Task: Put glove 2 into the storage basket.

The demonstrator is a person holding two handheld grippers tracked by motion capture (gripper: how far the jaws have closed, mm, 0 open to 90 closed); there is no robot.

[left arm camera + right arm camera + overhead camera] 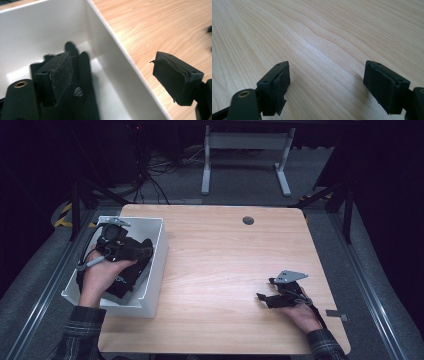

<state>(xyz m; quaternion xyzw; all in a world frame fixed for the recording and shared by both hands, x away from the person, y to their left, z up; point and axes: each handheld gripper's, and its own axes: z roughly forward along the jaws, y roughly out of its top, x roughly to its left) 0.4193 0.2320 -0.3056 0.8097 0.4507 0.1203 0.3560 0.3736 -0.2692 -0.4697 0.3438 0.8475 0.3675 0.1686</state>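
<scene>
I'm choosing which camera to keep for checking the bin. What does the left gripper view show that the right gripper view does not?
Left gripper view: the white bin seen from inside, with a black object lying in it, and the left gripper with its jaws spread across the bin's wall. Right gripper view: the right gripper, jaws apart with nothing between them, low over bare wood. Both: the wooden table and a pair of open black jaws.

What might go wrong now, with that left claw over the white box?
The left gripper hangs open astride the white box's wall; lifting away carelessly, it might catch the rim and tip or drag the box. The dark thing inside might snag on a jaw. The right gripper, open low over the table, might scrape the wood.
</scene>
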